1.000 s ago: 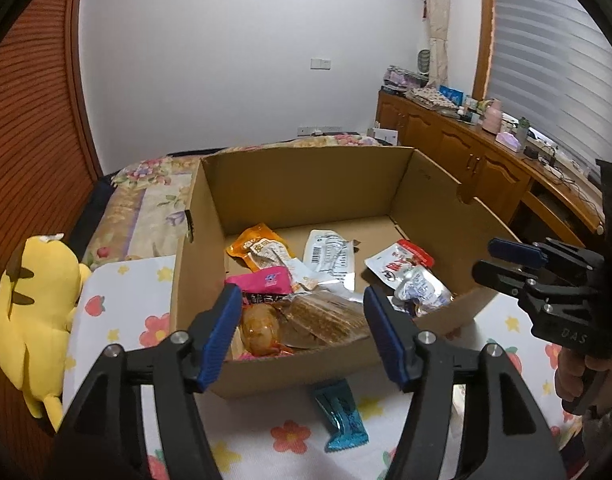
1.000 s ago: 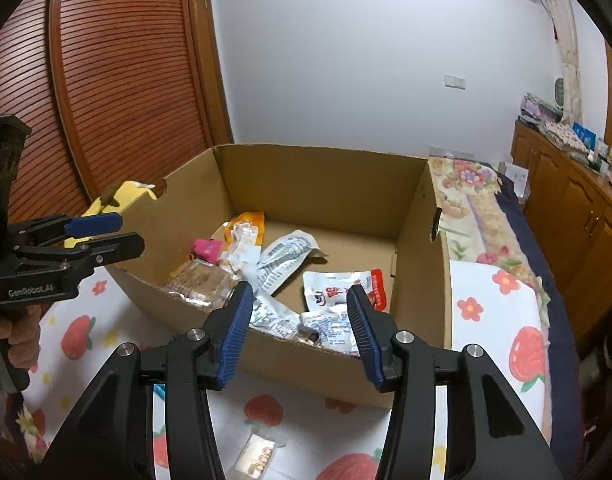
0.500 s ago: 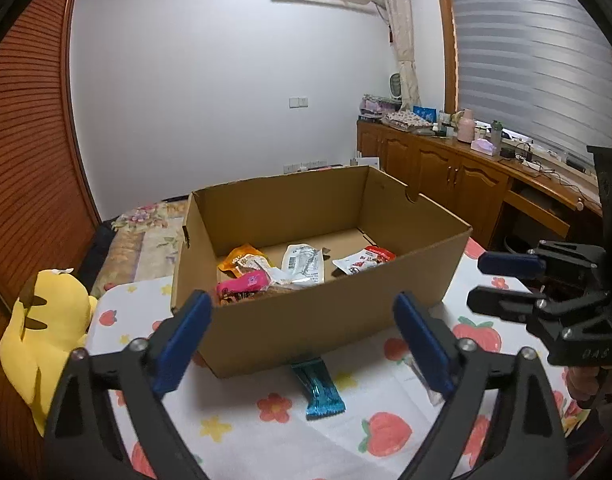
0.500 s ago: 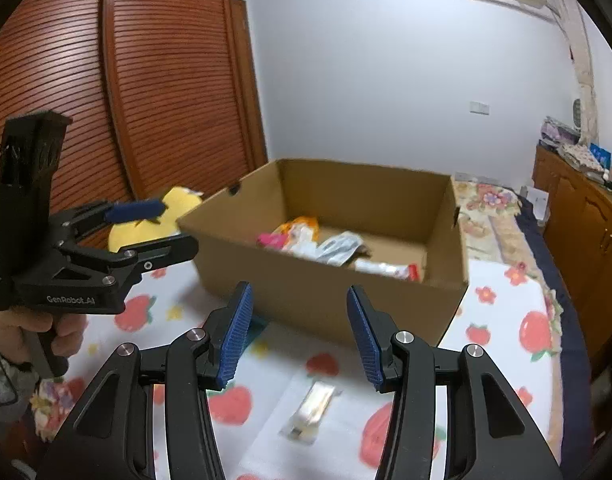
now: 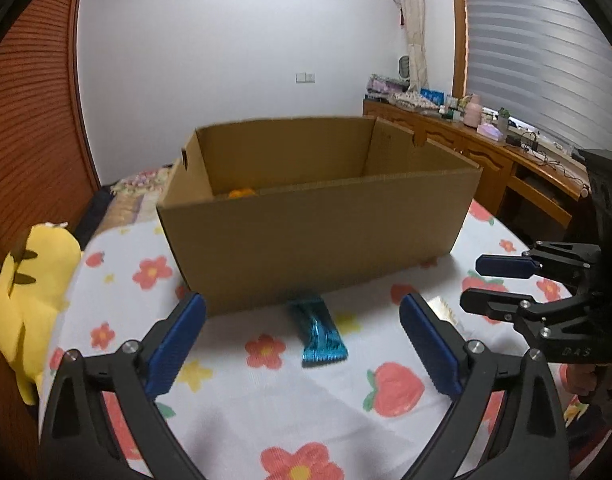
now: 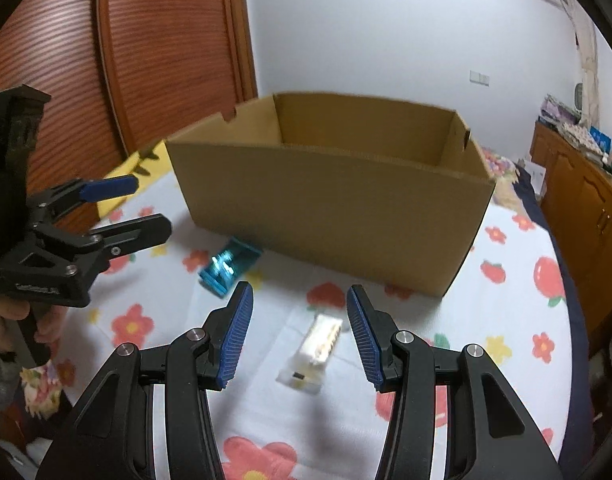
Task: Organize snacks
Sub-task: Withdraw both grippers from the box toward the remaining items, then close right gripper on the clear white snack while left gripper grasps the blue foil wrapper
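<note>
Two loose snacks on the flowered surface (image 5: 234,412), both outside the cardboard box (image 5: 318,248). Blue foil packet (image 5: 320,332) at lower centre of the left wrist view, just in front of the box's near wall, one end close against it; in the right wrist view at centre left. Pale, clear-wrapped snack (image 6: 316,350) at lower centre of the right wrist view, apart from the box.

Likely light, both of them. Foil probably slick and crinkly, soft at the crimped ends, so best pinched across the narrow middle rather than at a seal. Pale bar looks stiffer inside a loose clear wrap; contents possibly brittle, so a gentle squeeze across the short width, not on the flapping wrapper edge.

Left hand-held gripper (image 5: 302,354) spread wide, nothing between the pads, blue packet just ahead. Right hand-held gripper (image 6: 300,336) partly apart, clamped on nothing, the pale snack lying on the cloth in the gap between the fingers.

Writing: a short embossed mark on each gripper body, blurred, not reliably readable. No brand legible on either wrapper. An orange pack (image 5: 242,193) just peeping above the box's near rim.
</note>
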Available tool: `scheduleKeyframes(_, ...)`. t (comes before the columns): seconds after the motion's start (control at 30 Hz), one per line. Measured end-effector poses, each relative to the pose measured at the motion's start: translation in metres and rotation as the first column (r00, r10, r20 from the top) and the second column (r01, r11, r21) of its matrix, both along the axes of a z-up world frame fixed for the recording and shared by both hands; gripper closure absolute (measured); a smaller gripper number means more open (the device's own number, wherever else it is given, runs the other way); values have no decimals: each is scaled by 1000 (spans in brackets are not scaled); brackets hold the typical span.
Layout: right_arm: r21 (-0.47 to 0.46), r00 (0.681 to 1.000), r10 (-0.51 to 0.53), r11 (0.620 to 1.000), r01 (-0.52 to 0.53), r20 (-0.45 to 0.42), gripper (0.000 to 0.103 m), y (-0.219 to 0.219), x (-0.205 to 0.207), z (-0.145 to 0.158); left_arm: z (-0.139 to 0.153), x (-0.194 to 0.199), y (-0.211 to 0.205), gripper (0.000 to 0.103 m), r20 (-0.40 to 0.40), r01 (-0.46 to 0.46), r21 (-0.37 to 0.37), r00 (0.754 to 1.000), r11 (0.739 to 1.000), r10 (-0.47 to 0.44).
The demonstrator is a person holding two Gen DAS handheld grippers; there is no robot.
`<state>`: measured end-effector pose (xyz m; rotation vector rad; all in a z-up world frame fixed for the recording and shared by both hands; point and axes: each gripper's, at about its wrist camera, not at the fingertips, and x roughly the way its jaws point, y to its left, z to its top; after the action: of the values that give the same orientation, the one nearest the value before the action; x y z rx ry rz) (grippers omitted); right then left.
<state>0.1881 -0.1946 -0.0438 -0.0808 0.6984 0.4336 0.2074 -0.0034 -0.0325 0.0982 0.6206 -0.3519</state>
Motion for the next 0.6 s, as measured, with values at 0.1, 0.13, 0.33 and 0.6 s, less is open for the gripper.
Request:
scheduleKeyframes(0.1,-17,999,-13,1000,12,-39,54,0,8,-13,-7,-1,-2,5,-16,-3,13,1000,1000,3)
scheduleKeyframes(0.13,-26,999,-19,999,18,-50,54,0,10,-17,-9,-1,-3,5,-21,-5,17,1000,1000,6)
scheduleKeyframes(0.33,-55,993,-31,998,25,-111,54,3,18,-35,-22,1,0,5,-54,-17,17,998,1000,18)
scheduleKeyframes(0.6,-77,988,-34,997,23,-151,54,4,22,-44,-31,7,-2,5,-84,-21,31,996,999,24)
